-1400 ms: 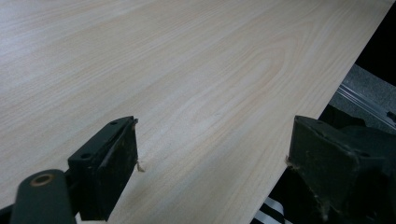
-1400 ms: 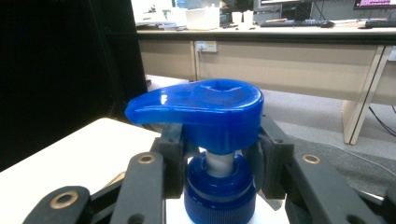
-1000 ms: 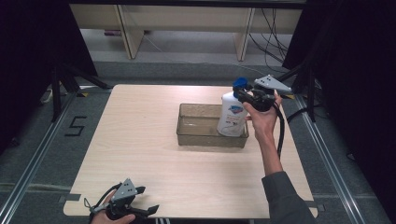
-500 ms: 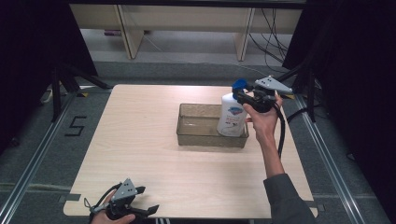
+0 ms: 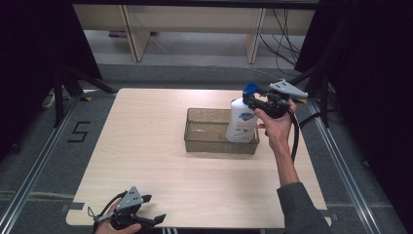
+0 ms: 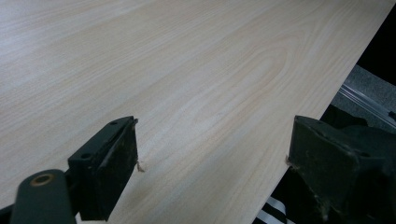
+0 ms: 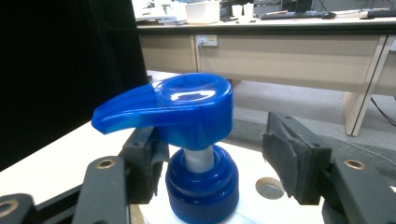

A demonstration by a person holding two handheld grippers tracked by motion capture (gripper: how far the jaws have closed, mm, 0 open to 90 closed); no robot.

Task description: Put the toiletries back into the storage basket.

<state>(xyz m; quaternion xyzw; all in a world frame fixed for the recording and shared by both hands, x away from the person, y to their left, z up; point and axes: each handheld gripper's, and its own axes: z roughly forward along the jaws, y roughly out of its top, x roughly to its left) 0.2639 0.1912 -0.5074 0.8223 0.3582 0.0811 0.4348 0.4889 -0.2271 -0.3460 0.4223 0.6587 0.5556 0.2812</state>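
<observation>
Bottle: pump bottle upright in clear tray; rigid, top-heavy, slick; best held at neck
Right gripper: fingers spread around pump collar
Left gripper: fingers parted, empty, over tabletop

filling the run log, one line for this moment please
right gripper: open, jaws around pump bottle neck | bottle: upright in clear tray | left gripper: open, idle at table edge

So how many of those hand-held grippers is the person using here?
2. The left hand-held gripper sits at the table's near edge, jaws open. The right hand-held gripper is at the pump bottle standing in the tray, jaws open around its neck.
</observation>
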